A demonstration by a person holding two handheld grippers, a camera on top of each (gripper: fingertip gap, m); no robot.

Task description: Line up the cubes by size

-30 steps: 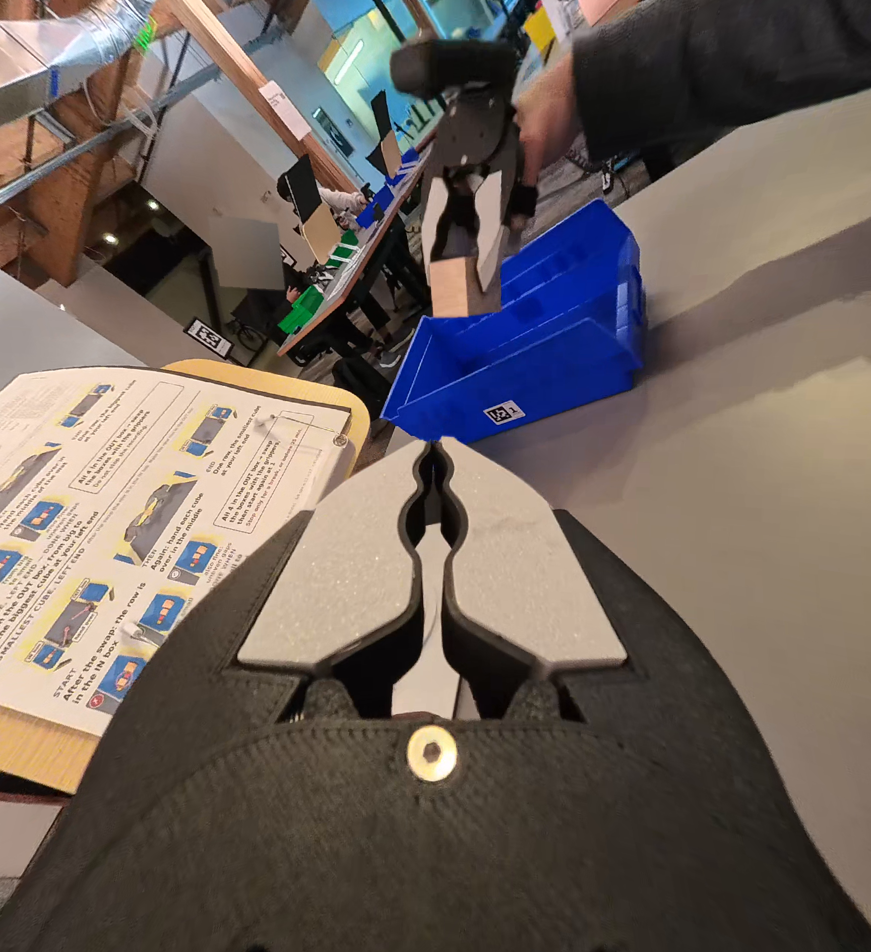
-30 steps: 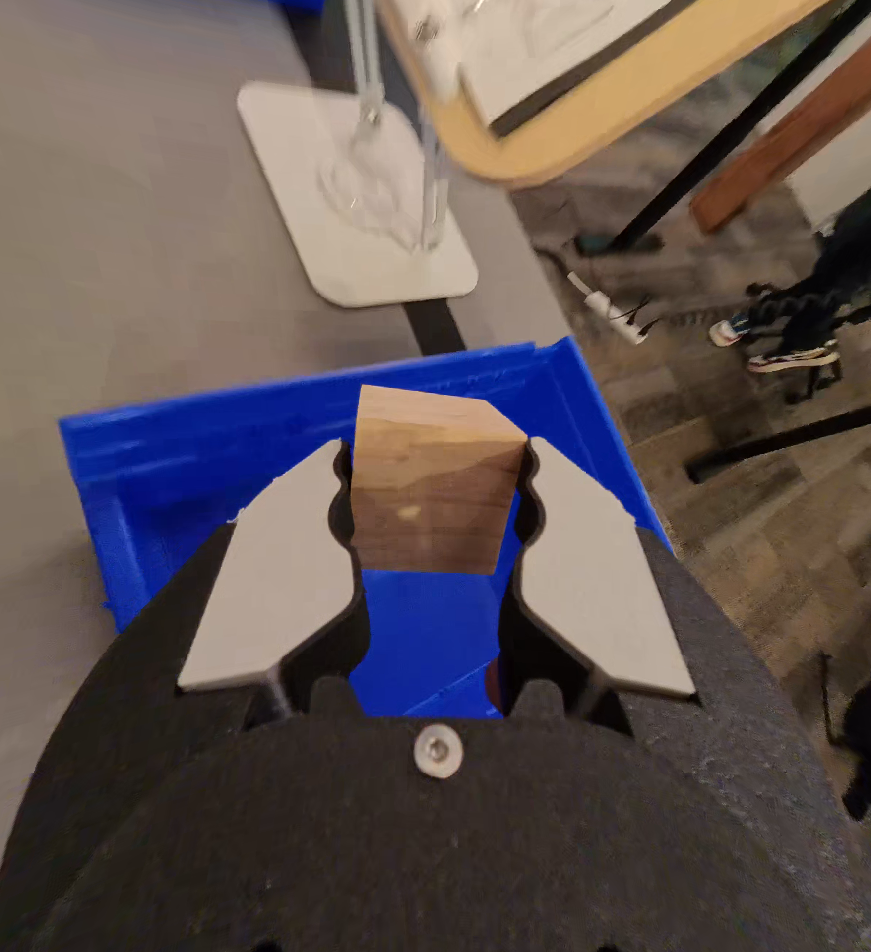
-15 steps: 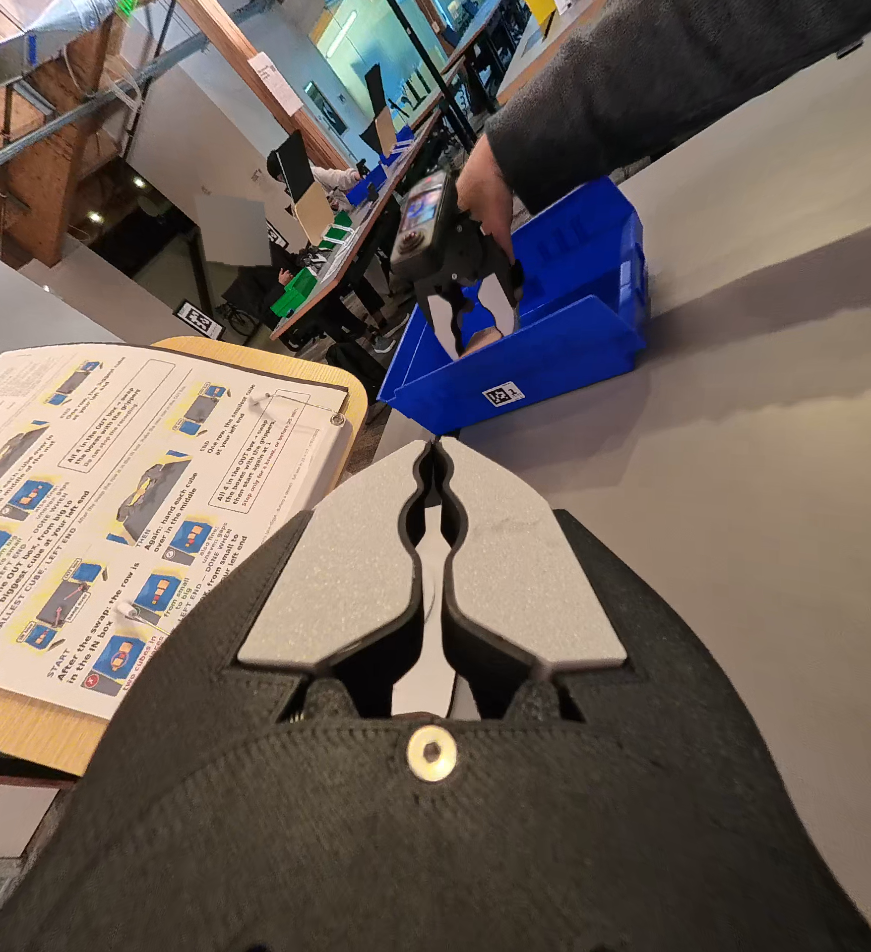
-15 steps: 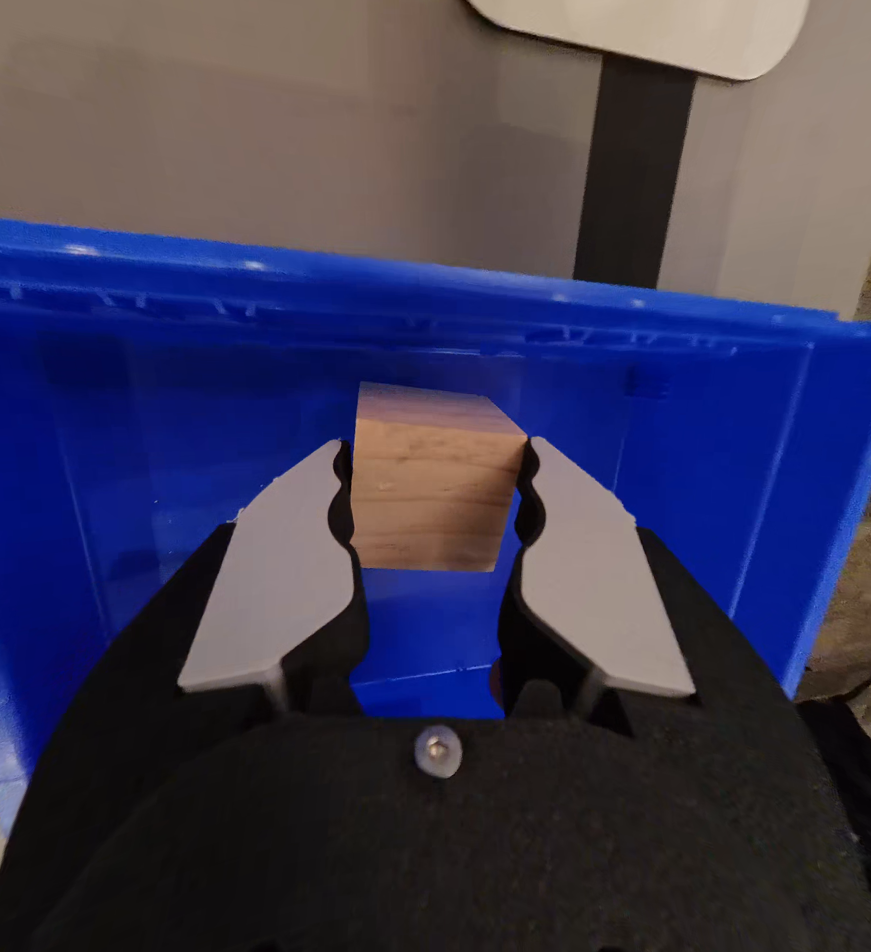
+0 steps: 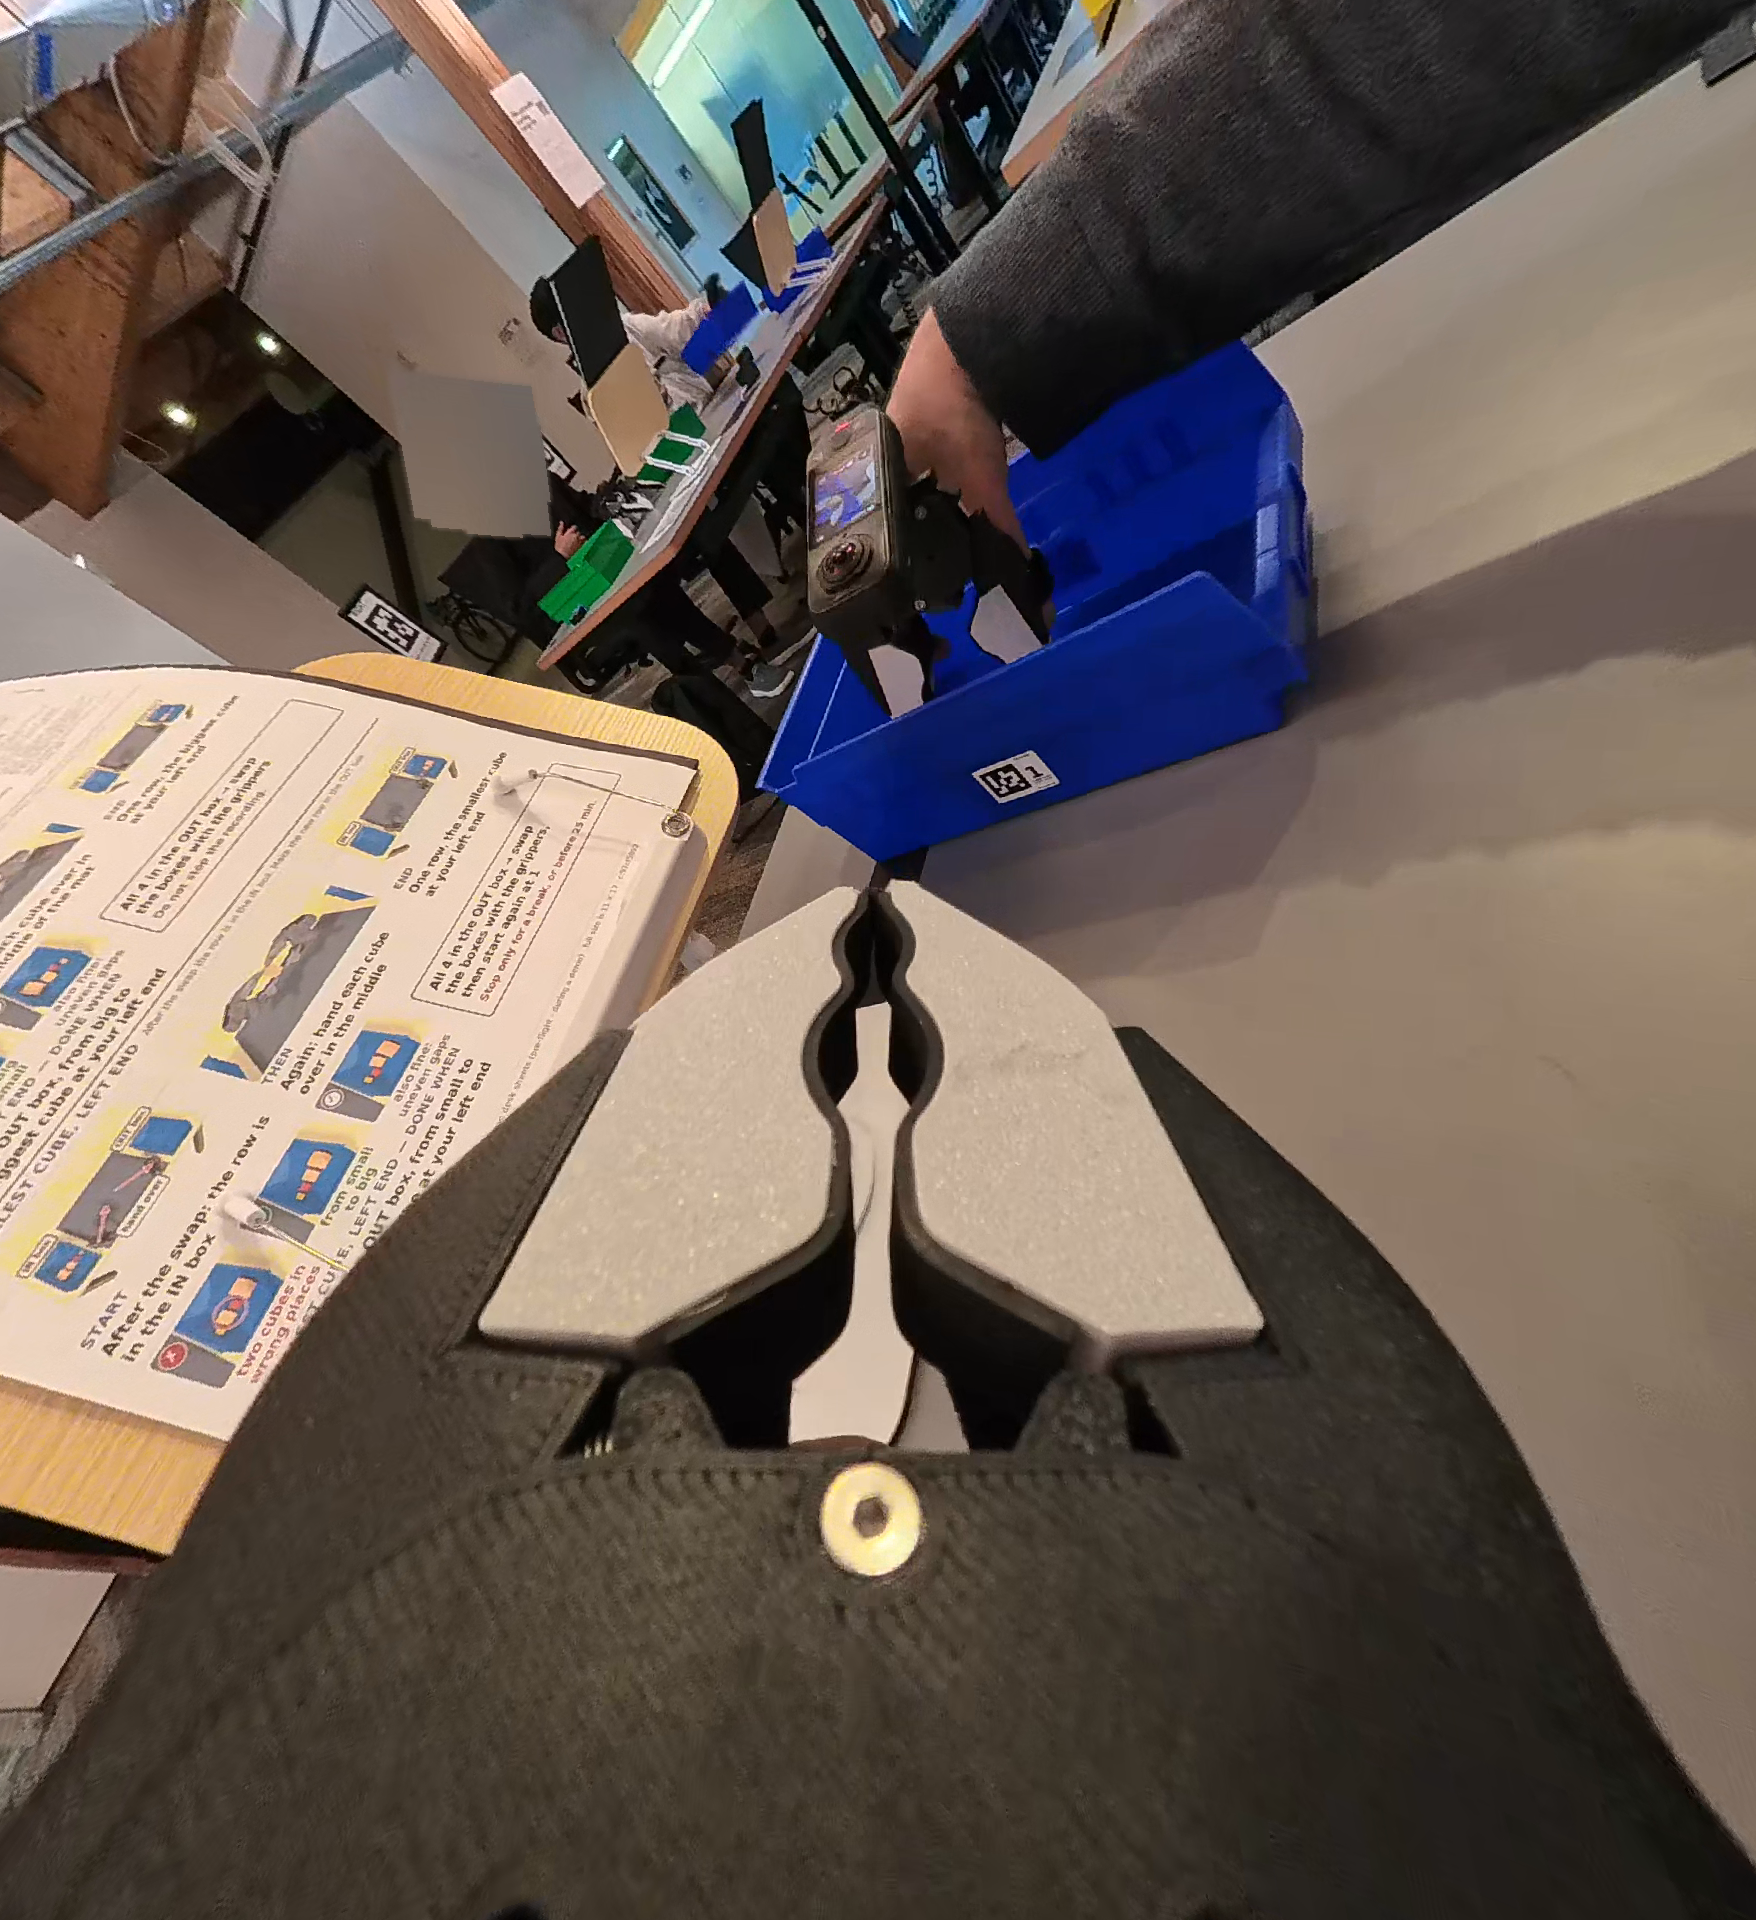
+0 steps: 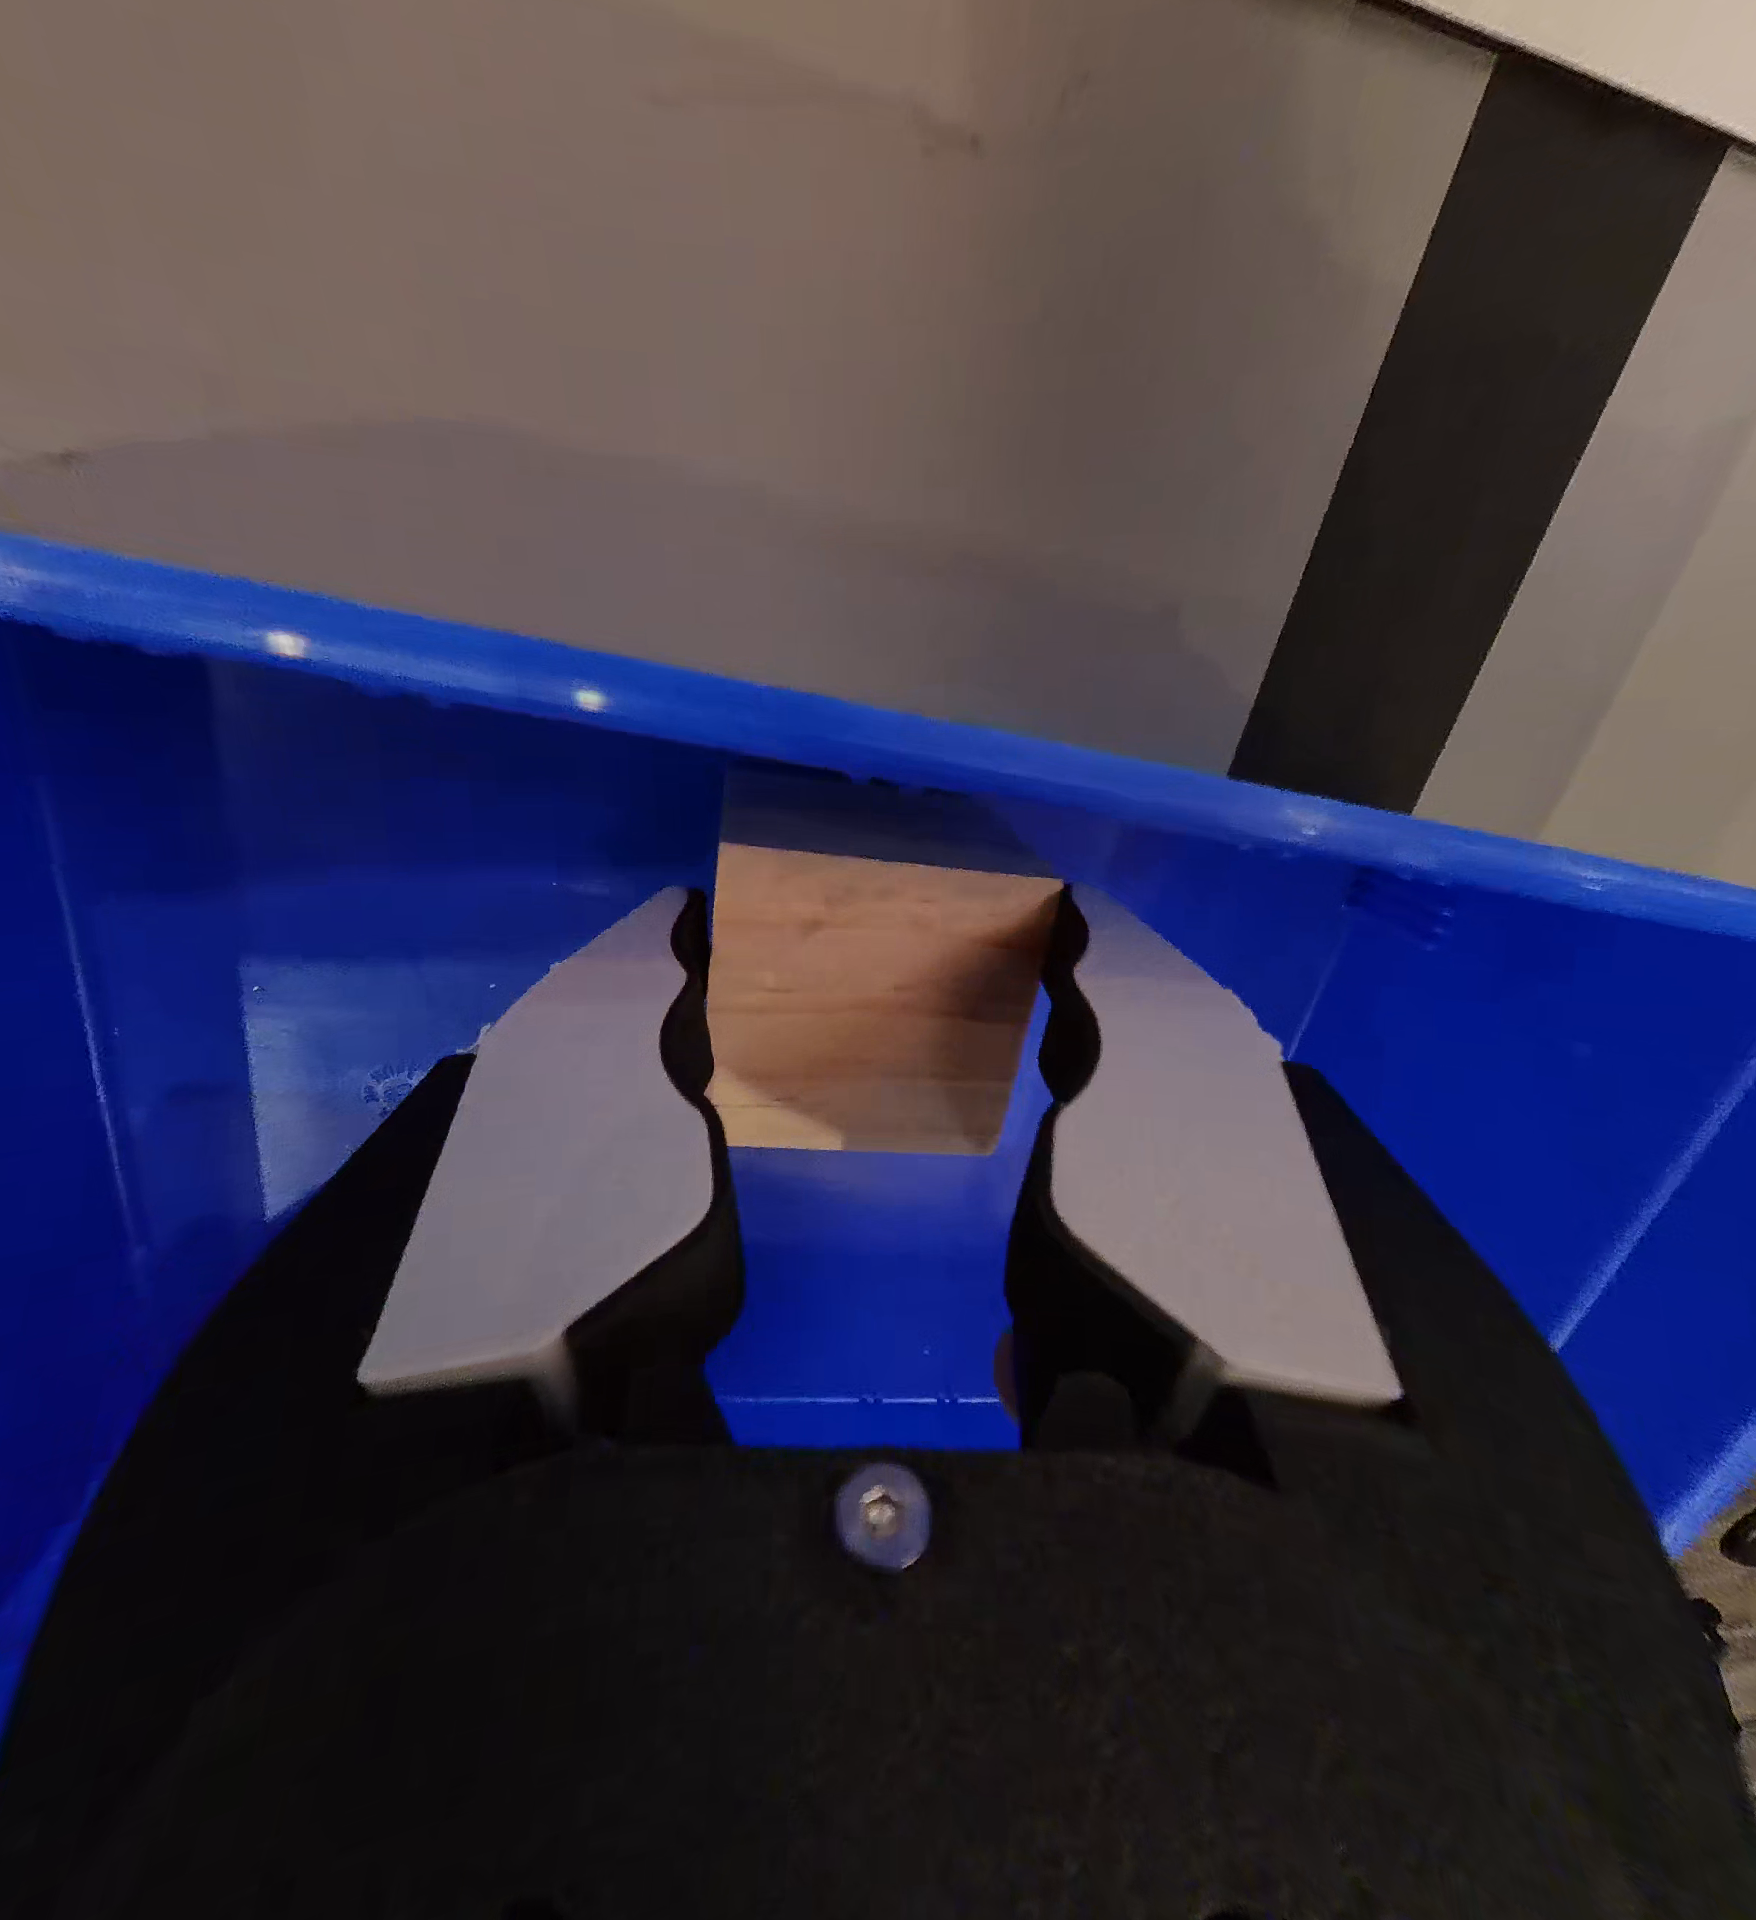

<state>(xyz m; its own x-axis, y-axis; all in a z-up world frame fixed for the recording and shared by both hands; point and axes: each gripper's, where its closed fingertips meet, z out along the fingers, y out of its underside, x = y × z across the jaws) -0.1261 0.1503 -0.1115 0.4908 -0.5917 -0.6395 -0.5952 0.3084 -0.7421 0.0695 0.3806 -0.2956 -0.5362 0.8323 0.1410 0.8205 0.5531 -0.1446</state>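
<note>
Hidden: the light-brown wooden cube (image 6: 869, 1023) shows only its top and near face; its underside is out of sight, and in the left wrist view the blue plastic bin's (image 5: 1082, 727) front wall hides it.
Right gripper (image 6: 874, 925): fingers (image 6: 583, 1049) clamp the cube's two sides, inside the bin.
Left gripper (image 5: 872, 909): fingers closed on nothing, above the grey tabletop (image 5: 1476, 1143).
Cube orientation: faces square to the fingers, no long axis.
Room: illustrated instruction sheet (image 5: 230, 935) on a wooden board; workshop benches behind.

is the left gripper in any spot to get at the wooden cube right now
Probably not. The left gripper is shut, well short of the blue bin, and the right gripper already clamps the wooden cube inside it.
</note>
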